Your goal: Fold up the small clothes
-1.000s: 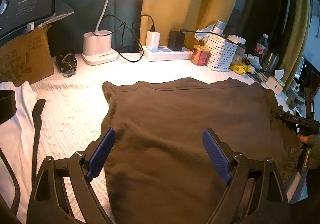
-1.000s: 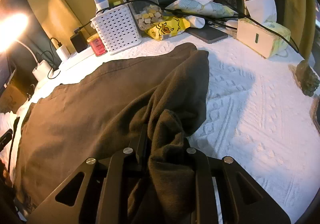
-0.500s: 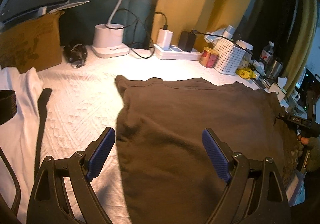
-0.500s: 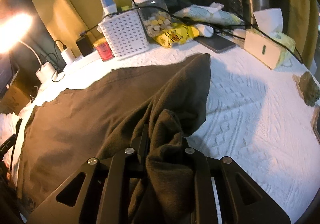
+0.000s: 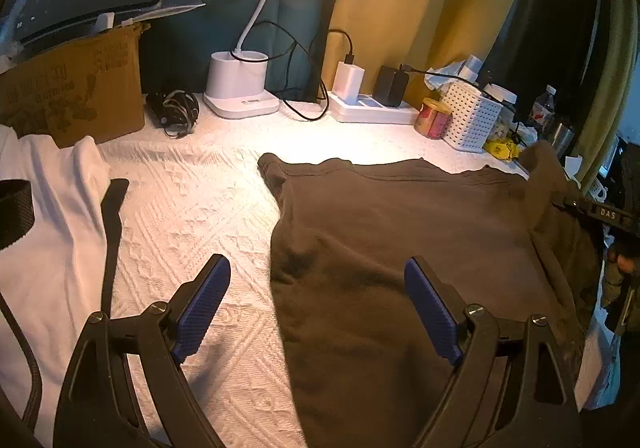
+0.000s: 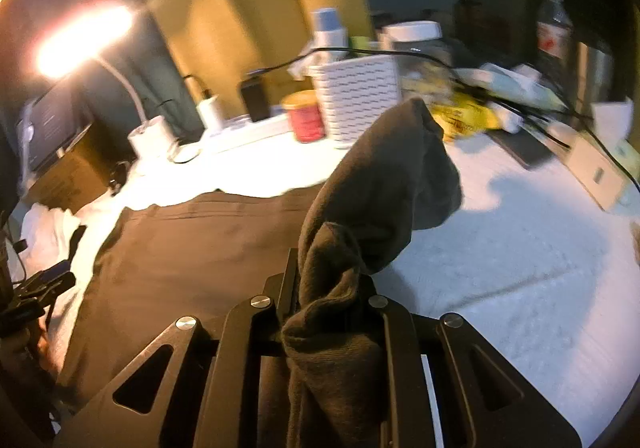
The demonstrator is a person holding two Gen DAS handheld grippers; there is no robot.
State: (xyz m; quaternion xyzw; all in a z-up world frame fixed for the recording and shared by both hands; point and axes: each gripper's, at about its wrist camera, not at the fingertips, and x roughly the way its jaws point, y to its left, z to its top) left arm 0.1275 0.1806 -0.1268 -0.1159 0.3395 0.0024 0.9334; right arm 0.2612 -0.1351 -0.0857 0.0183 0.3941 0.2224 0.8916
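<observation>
My right gripper (image 6: 330,288) is clamped on a bunched fold of the brown garment (image 5: 400,248); the cloth fills the narrow gap between its fingers. A second ago that bunch sat low, with the garment's right side trailing flat onto the white textured cover (image 5: 200,216); now the side stands up as a raised peak against the white basket (image 6: 356,96), and the right wrist view is smeared with motion. I read this as the first fold starting: the right edge lifted clear, ready to carry across toward the left. My left gripper (image 5: 316,308) has its blue-padded fingers (image 5: 202,308) wide apart with nothing between them, hovering over the garment's near-left edge, which now lies more under the right-hand finger than it did a second ago. The rest of the garment lies flat across the middle of the cover. White clothing (image 5: 52,232) sits at the left edge. Beyond, the lamp base (image 5: 239,84) and power strip (image 5: 372,110) line the far edge.
</observation>
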